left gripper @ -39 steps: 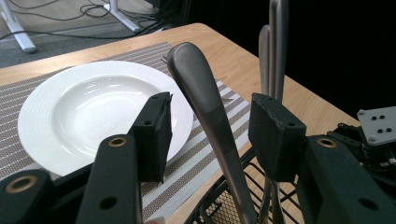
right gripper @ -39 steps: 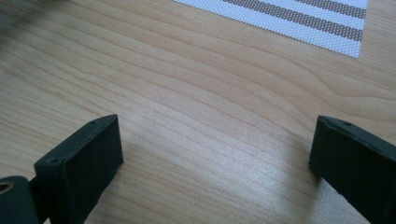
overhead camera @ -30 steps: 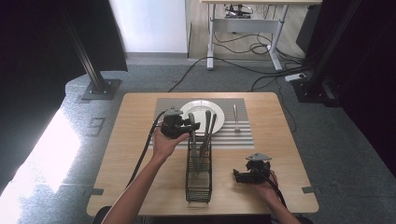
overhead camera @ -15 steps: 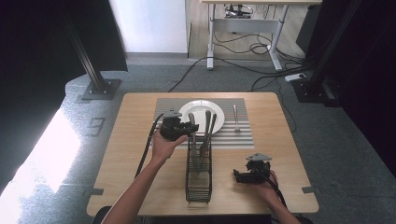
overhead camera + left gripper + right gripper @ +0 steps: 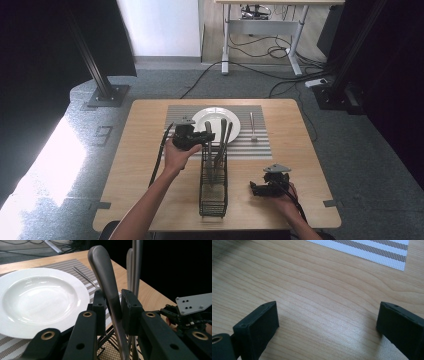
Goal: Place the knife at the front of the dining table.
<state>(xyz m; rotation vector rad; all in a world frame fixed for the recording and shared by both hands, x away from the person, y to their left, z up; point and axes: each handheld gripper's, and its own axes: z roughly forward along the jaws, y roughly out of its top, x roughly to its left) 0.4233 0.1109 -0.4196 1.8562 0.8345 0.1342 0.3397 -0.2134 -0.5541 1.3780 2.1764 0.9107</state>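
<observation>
Left gripper (image 5: 111, 305) has just closed on a smooth steel cutlery handle (image 5: 105, 277) above the black wire caddy (image 5: 213, 187): stiff, light, slippery; grip mid-handle. Right gripper (image 5: 327, 327) rests open.

Left gripper (image 5: 204, 136) has just been closing to a narrow gap, right gripper (image 5: 254, 188) wide open

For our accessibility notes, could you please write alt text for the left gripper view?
The left gripper has just been closing its black jaws on a steel handle standing up from a wire caddy. A white plate sits on a striped mat behind, with a fork beside it.
</observation>
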